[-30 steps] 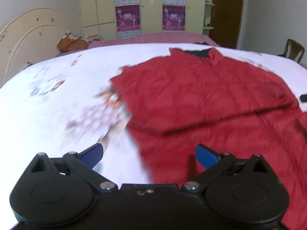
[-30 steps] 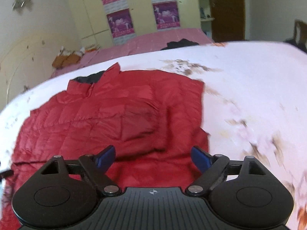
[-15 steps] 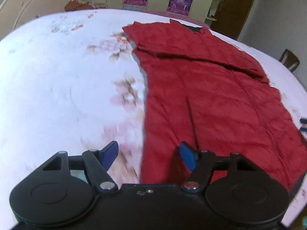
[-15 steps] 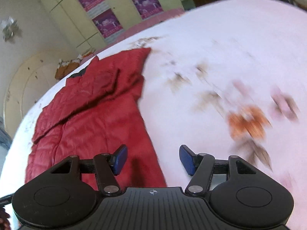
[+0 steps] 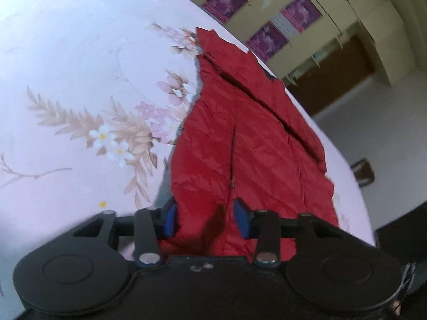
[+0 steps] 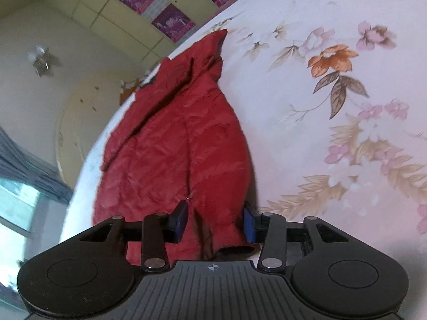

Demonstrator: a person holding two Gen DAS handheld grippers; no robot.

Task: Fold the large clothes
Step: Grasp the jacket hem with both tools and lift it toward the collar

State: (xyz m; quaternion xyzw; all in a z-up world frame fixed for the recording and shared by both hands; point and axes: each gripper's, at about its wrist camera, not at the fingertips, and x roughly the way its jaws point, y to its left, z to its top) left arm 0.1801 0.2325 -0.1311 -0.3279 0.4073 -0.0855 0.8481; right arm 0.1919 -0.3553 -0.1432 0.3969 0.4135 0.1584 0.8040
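A red quilted jacket (image 5: 248,138) lies flat on the floral bedsheet (image 5: 80,80), sleeves folded across its upper part. My left gripper (image 5: 204,220) sits low at the jacket's near left hem corner, jaws partly open with red fabric between the blue pads. In the right wrist view the same jacket (image 6: 170,144) stretches away. My right gripper (image 6: 214,221) is at the near right hem corner, jaws partly open around the hem, pads not pressed on the cloth.
The white floral bedsheet (image 6: 347,106) spreads on both sides of the jacket. A yellow wardrobe with purple posters (image 5: 267,21) stands beyond the bed. A curved headboard (image 6: 74,122), a window (image 6: 16,202) and a chair (image 5: 363,172) are around it.
Both grippers have dropped down and back to the jacket's near hem corners. Their jaws have narrowed around the fabric. The views have tilted.
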